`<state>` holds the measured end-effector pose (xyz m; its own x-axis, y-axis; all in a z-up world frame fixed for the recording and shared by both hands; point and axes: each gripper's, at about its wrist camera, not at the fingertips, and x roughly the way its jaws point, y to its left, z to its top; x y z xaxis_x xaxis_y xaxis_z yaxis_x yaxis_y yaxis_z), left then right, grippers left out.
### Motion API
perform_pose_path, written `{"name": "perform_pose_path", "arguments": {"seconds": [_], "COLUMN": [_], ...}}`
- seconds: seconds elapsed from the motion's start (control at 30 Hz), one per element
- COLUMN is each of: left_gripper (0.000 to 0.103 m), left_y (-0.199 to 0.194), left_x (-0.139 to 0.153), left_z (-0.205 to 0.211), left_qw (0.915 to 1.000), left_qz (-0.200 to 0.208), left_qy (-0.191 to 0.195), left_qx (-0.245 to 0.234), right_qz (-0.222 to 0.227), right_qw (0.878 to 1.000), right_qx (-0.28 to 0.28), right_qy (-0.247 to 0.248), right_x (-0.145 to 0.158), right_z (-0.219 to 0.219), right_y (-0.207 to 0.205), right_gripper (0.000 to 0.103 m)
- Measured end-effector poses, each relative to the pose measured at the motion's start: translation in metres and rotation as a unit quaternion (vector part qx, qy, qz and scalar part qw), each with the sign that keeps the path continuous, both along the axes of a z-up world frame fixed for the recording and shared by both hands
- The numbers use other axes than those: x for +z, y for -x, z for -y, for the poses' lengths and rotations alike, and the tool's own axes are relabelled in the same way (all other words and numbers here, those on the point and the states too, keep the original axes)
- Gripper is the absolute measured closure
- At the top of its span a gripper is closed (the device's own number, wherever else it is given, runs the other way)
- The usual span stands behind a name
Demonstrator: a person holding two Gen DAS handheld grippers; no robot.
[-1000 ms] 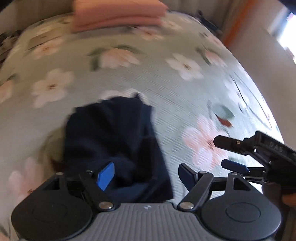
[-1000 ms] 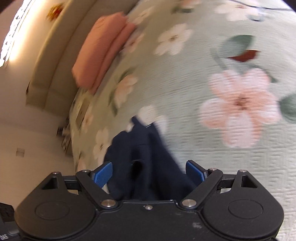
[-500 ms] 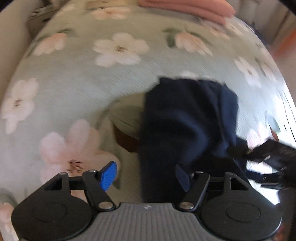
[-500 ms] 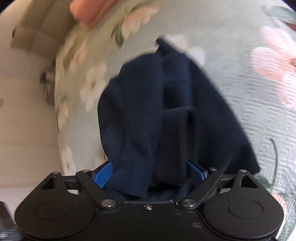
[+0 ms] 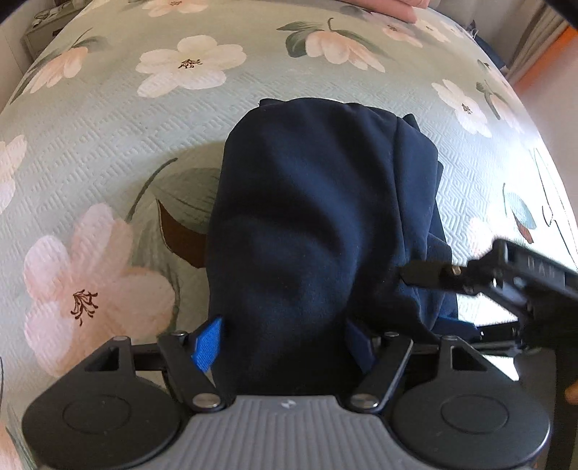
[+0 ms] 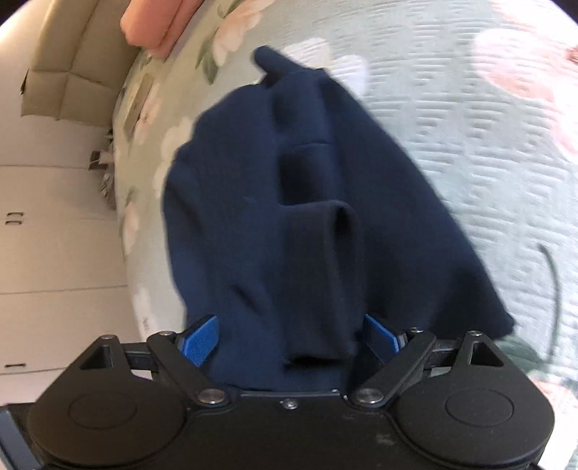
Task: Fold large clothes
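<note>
A dark navy garment (image 5: 318, 202) lies bunched in a thick folded bundle on the floral bedspread (image 5: 108, 119). My left gripper (image 5: 283, 343) is open, its blue-padded fingers straddling the near edge of the bundle, with cloth filling the gap. My right gripper (image 6: 290, 336) is also open and straddles the garment (image 6: 296, 202) from its own side; a ribbed cuff or hem lies between its fingers. The right gripper also shows in the left wrist view (image 5: 513, 282), at the garment's right edge. Whether either gripper pinches cloth is hidden.
A folded salmon-pink blanket (image 6: 151, 25) lies at the head of the bed, near a beige padded headboard (image 6: 68, 65). White cupboards (image 6: 54, 231) stand beside the bed. The bed's right edge (image 5: 552, 180) drops off close to the garment.
Both grippers have moved in over the navy garment. It was ahead of the fingers, and now fills the gap between both pairs. The bundle looks more gathered.
</note>
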<state>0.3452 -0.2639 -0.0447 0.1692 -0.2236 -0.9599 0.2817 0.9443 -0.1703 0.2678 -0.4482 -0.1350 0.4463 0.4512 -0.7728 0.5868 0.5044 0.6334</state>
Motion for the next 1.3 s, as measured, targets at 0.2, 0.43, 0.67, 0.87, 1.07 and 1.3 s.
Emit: {"name": "perform_pose_path", "arguments": {"seconds": [0.2, 0.43, 0.67, 0.87, 1.07, 1.3], "left_gripper": [0.030, 0.029, 0.033, 0.020, 0.020, 0.006], "left_y": [0.000, 0.010, 0.012, 0.008, -0.003, 0.016], "left_x": [-0.002, -0.008, 0.020, 0.053, -0.010, -0.053], "left_z": [0.001, 0.005, -0.008, -0.021, 0.028, 0.067], "left_qw": [0.9999, 0.9991, 0.9992, 0.9974, 0.9937, 0.9962], "left_qz": [0.003, 0.016, 0.013, 0.030, -0.046, 0.000], "left_qy": [-0.004, -0.023, 0.027, 0.059, 0.092, -0.003], "left_qx": [-0.011, -0.033, -0.028, -0.027, -0.046, -0.087], "right_qz": [0.042, 0.029, 0.156, 0.201, 0.111, 0.051], "right_qw": [0.997, 0.998, 0.975, 0.926, 0.921, 0.971], "right_qx": [0.002, 0.002, 0.060, 0.134, 0.163, 0.094], "right_qy": [-0.061, -0.055, 0.150, 0.288, 0.336, 0.212], "right_x": [-0.025, -0.045, 0.060, 0.115, 0.042, -0.007], "right_z": [-0.012, -0.024, -0.035, -0.019, 0.004, 0.052], "right_y": [-0.006, -0.037, -0.040, -0.050, -0.056, -0.050], "right_gripper": [0.000, 0.005, 0.073, 0.077, 0.077, 0.045]}}
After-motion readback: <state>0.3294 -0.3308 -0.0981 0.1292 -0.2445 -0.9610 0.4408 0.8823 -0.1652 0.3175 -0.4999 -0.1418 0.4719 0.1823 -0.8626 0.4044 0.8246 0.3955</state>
